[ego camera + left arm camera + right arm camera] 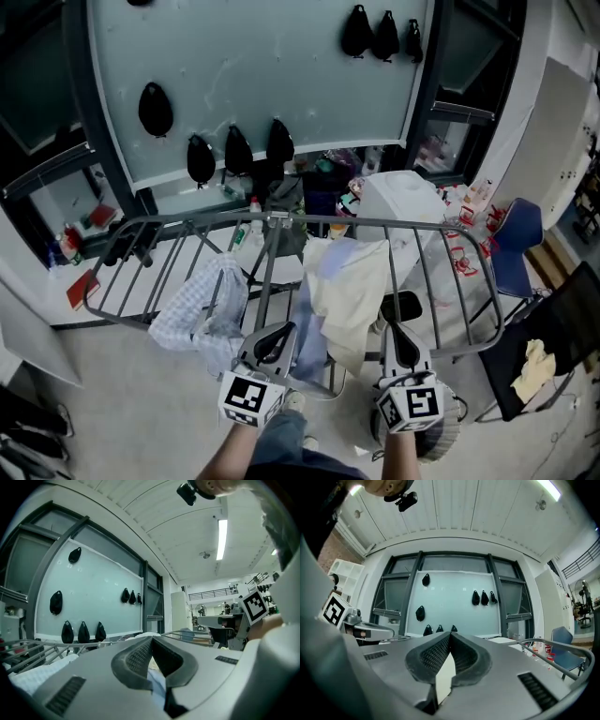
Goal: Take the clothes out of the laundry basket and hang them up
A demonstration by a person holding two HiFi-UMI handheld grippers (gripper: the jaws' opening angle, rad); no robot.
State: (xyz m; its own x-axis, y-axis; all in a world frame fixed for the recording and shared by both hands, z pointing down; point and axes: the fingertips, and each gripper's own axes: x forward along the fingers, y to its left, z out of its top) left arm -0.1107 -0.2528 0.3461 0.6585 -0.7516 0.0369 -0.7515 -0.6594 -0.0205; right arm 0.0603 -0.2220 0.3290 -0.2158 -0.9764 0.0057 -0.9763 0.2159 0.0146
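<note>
I find the grey wire drying rack (187,225) standing open ahead of me. A cream fabric garment (352,281), with pale blue fabric showing at its left side, hangs over the middle rails. A blue-and-white checked cloth (202,309) is draped further left. My left gripper (274,339) is clamped on the garment's near edge, and my right gripper (403,345) on its cream edge. I judge the step to be spreading this garment on the rack. Next, I should draw both edges apart and level, then release without dragging it off.
</note>
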